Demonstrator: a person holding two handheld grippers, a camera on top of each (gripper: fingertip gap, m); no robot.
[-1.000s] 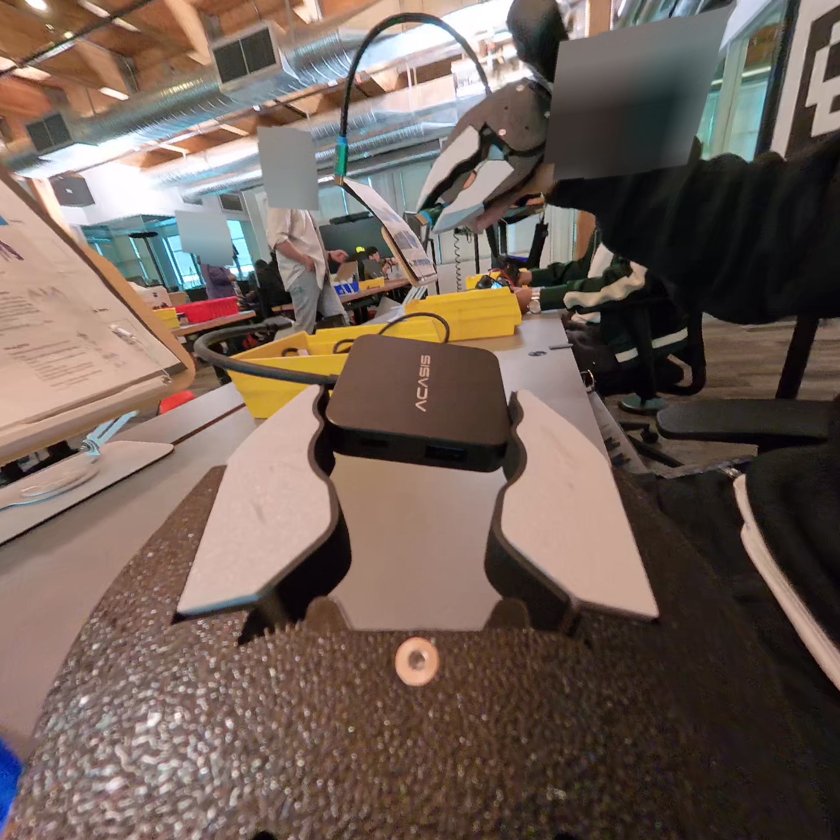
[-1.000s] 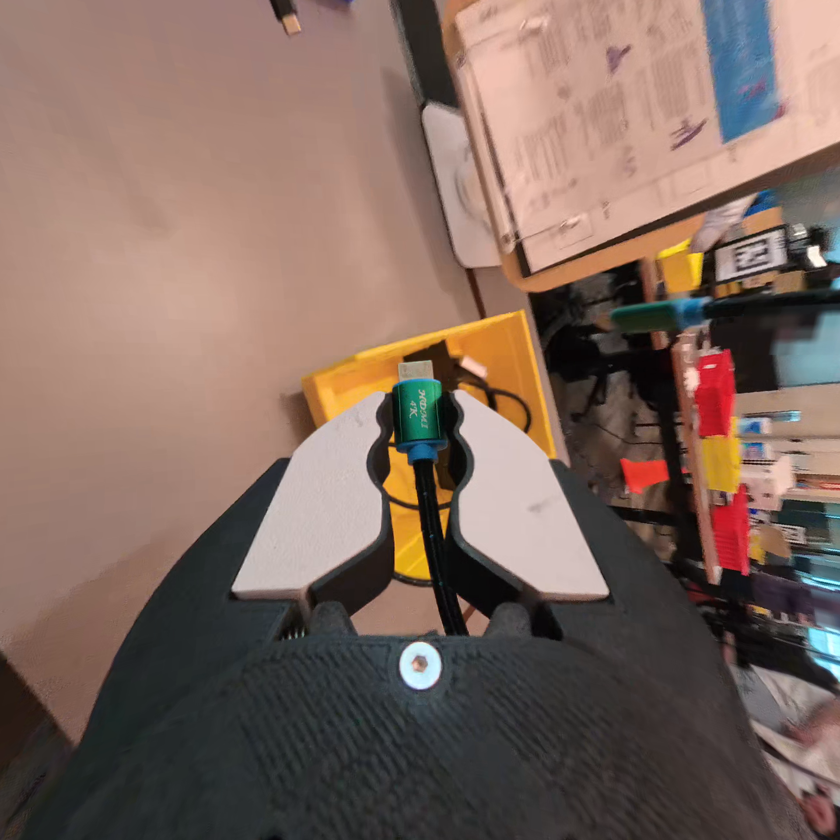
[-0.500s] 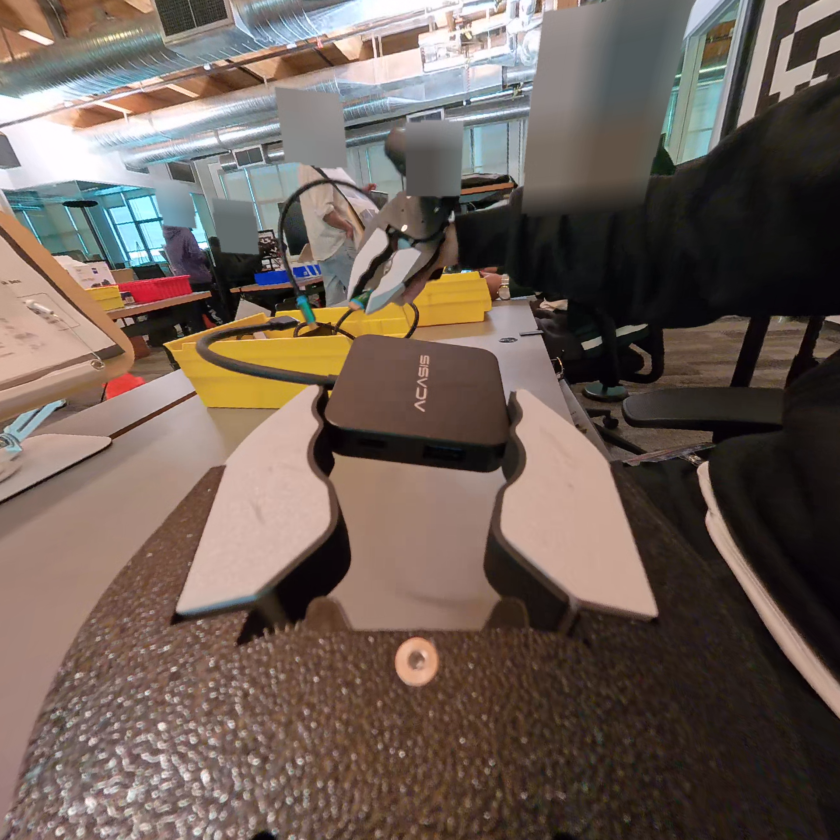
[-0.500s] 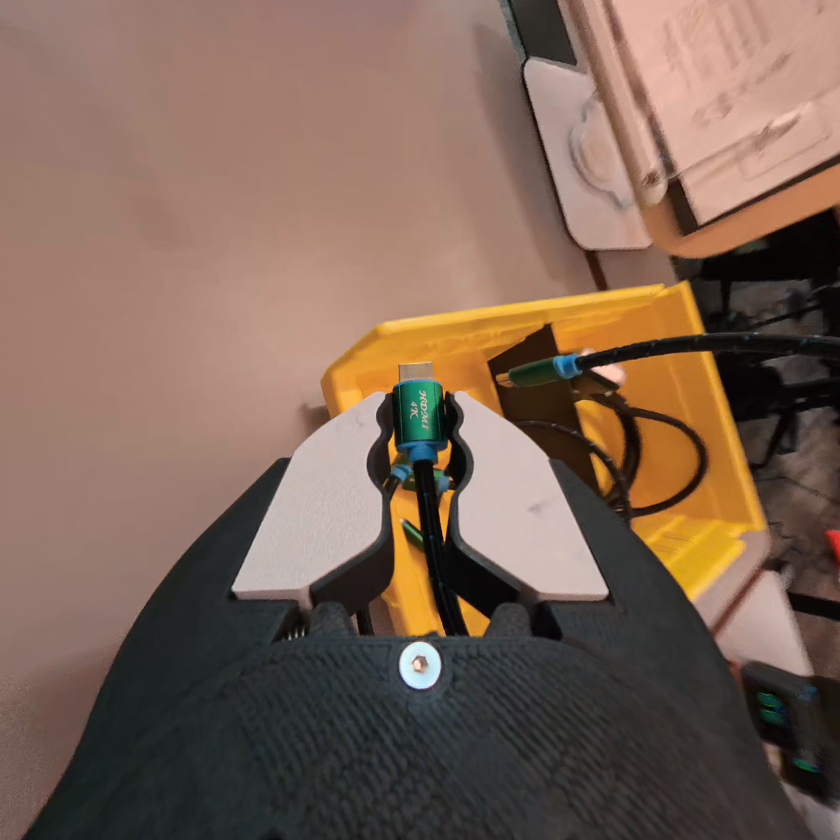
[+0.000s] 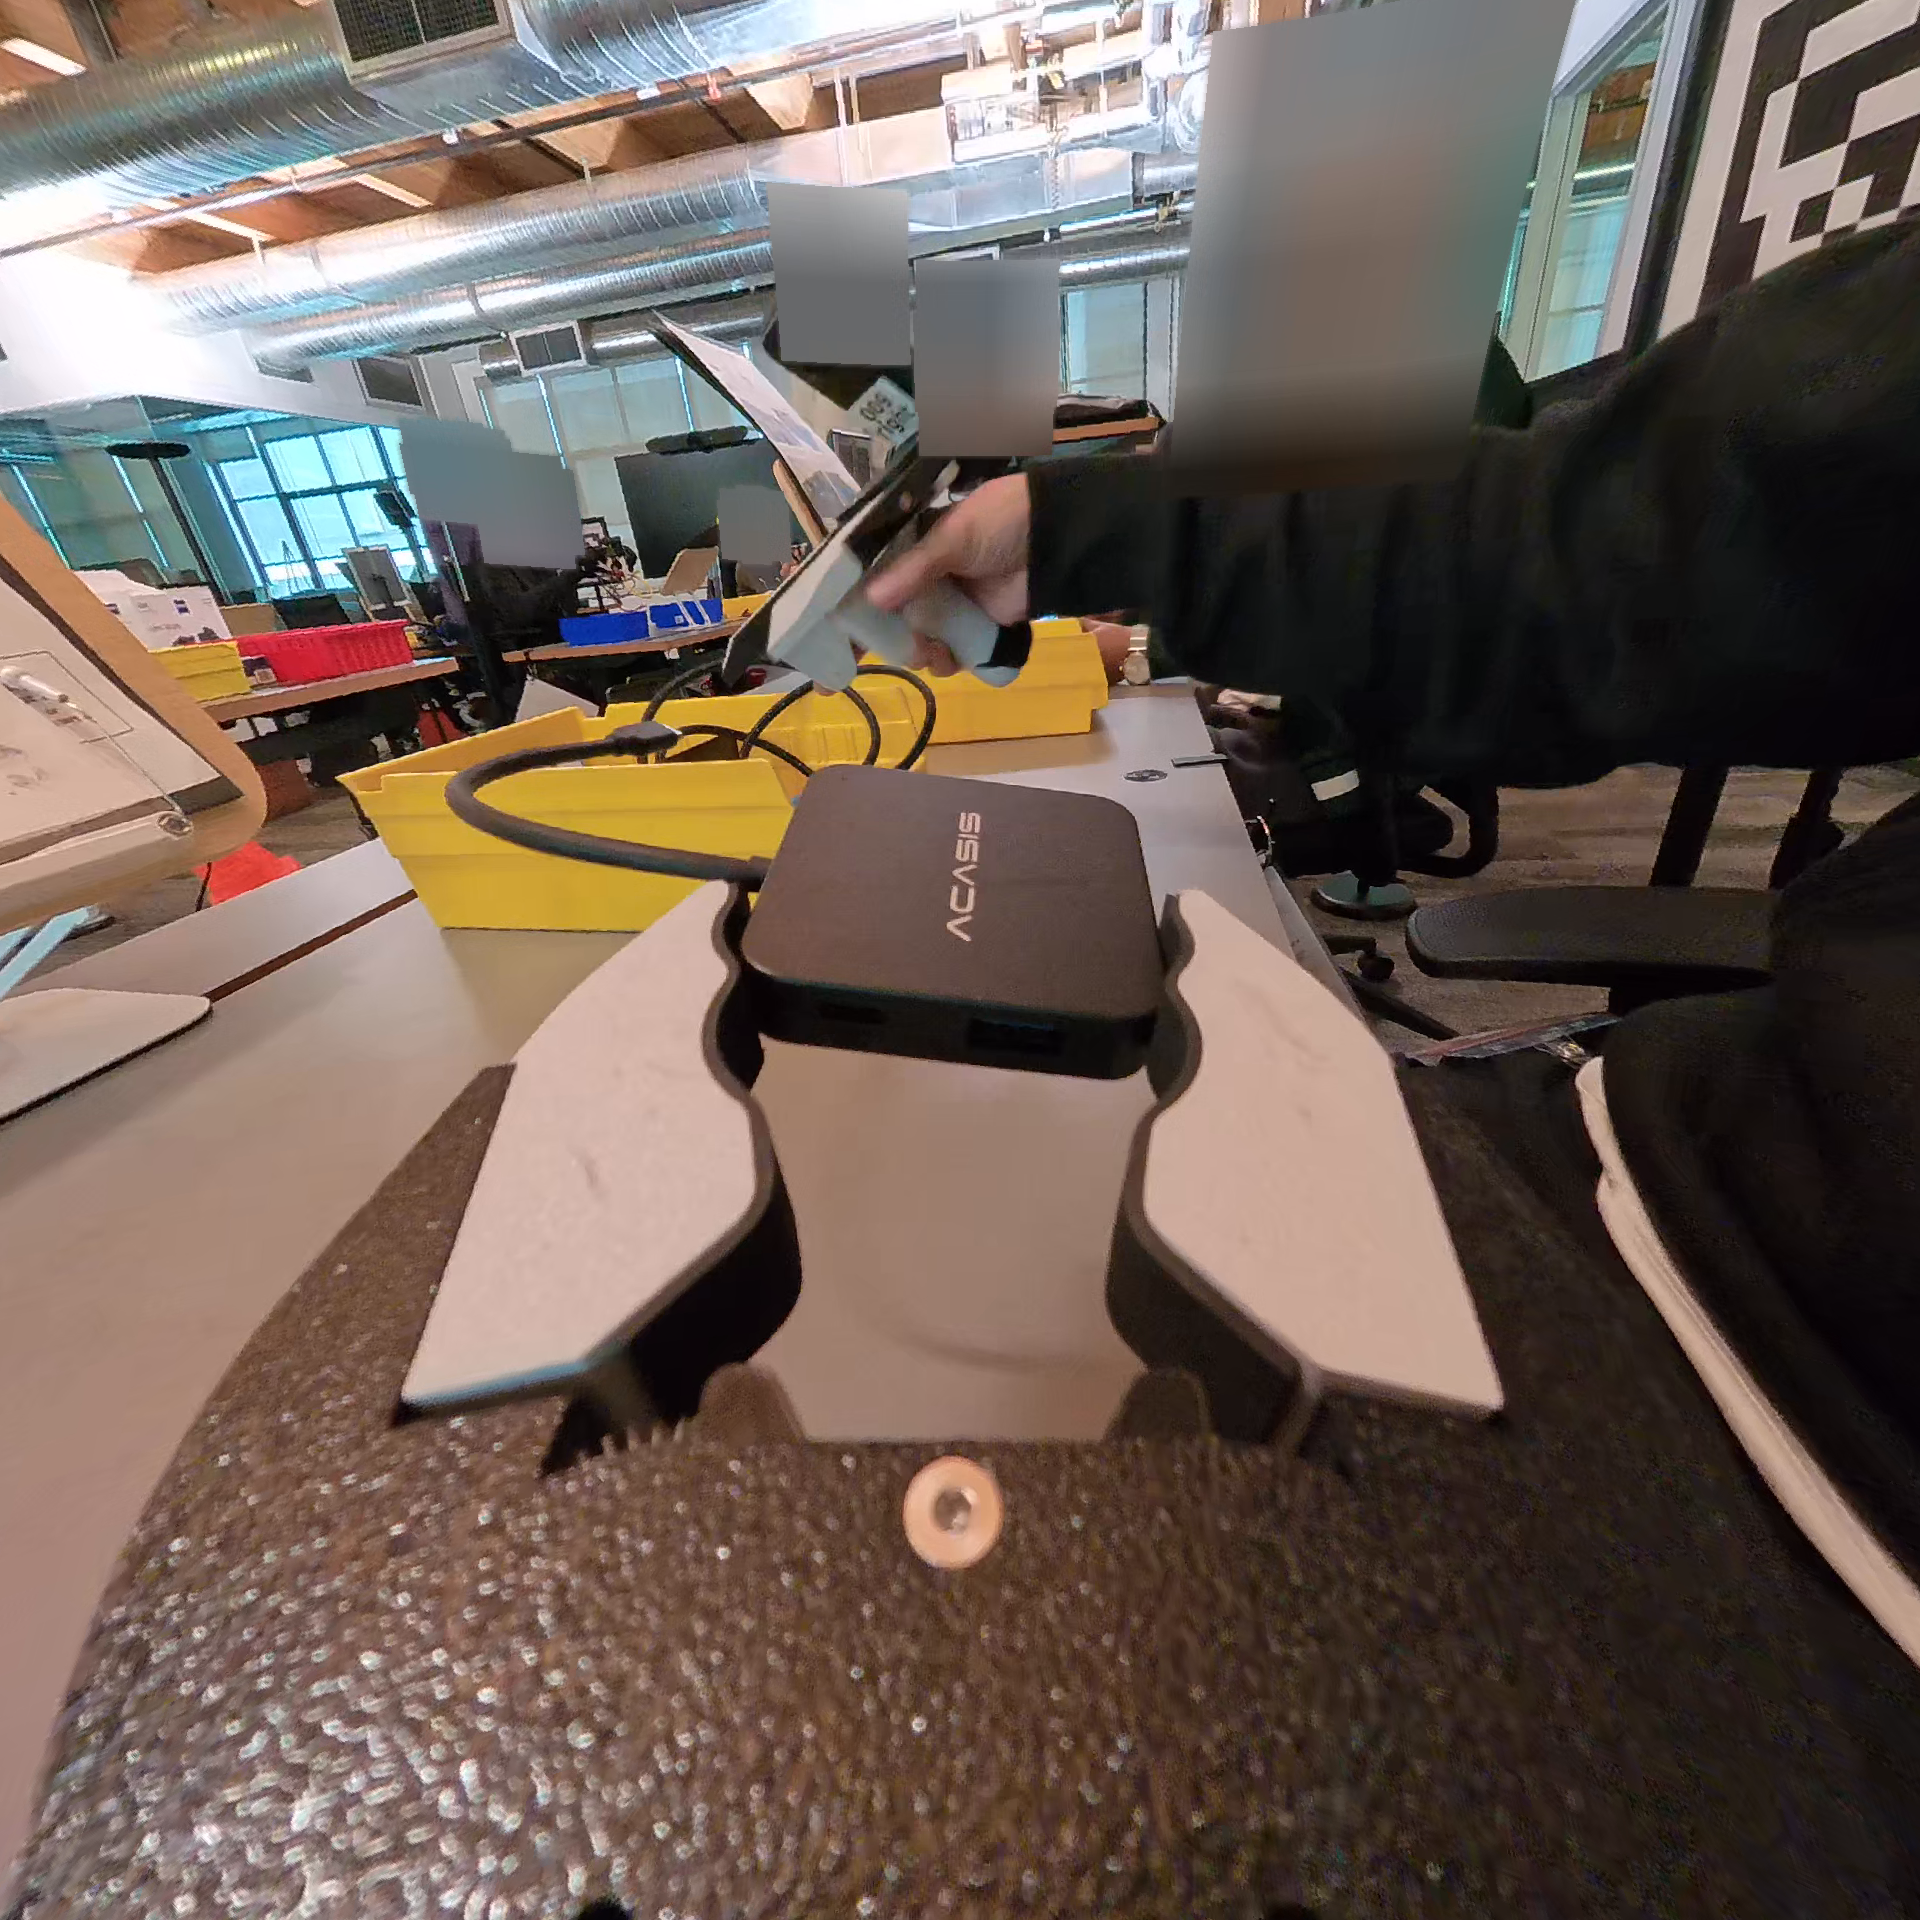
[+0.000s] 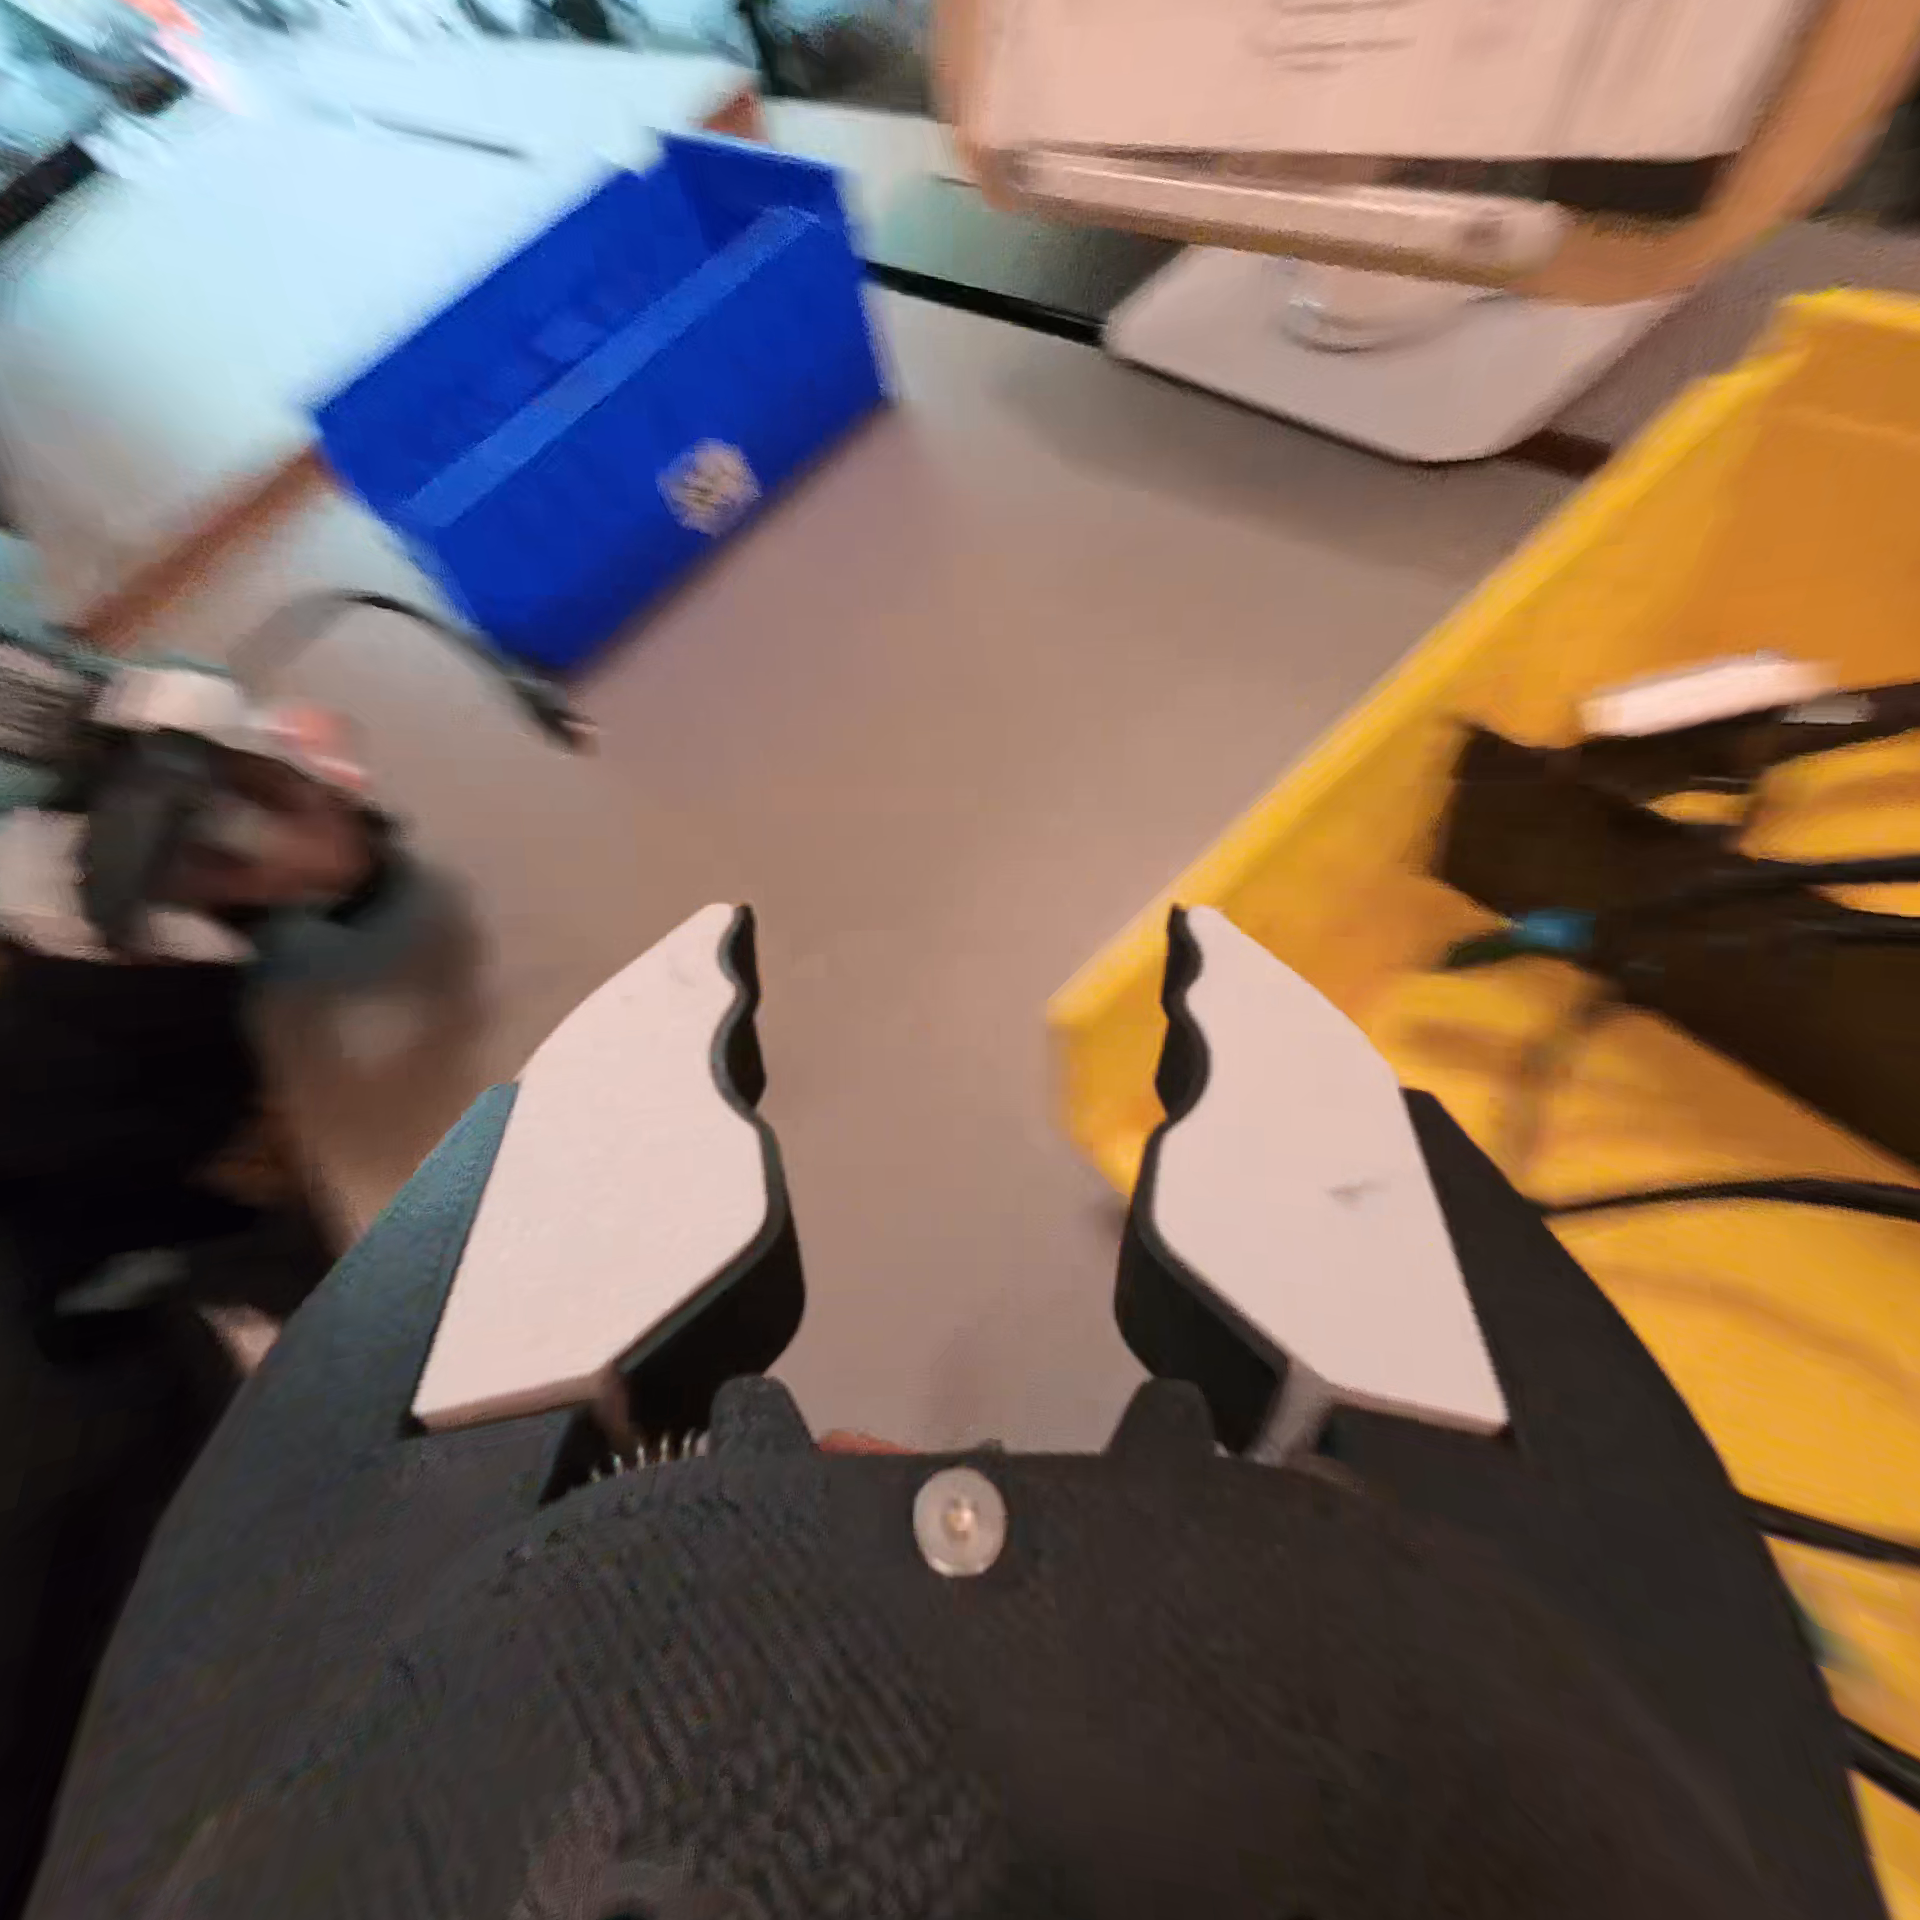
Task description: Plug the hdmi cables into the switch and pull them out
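Observation:
My left gripper [image 5: 951,935] is shut on the black switch box [image 5: 966,894] and holds it over the grey table [image 5: 312,1018]; the switch's own black lead [image 5: 582,821] curves off to the left. My right gripper [image 6: 956,935] is open and empty above the table, beside the yellow bin [image 6: 1621,644]. It also shows in the left wrist view [image 5: 810,623], held in a hand over the yellow bin [image 5: 582,831]. Black HDMI cables [image 5: 831,717] lie coiled in the bin; a blurred green and blue plug [image 6: 1538,930] shows there in the right wrist view.
A blue bin [image 6: 623,416] stands on the table beyond the right gripper. A white stand [image 6: 1351,343] with a wooden board of papers [image 5: 94,748] is at the table's far side. Another yellow bin [image 5: 1018,686] sits behind. An office chair [image 5: 1579,935] is right of the table.
My right gripper has opened and let go of the green HDMI plug, which now lies in the yellow bin. It has swung away toward the table. My left gripper still holds the switch.

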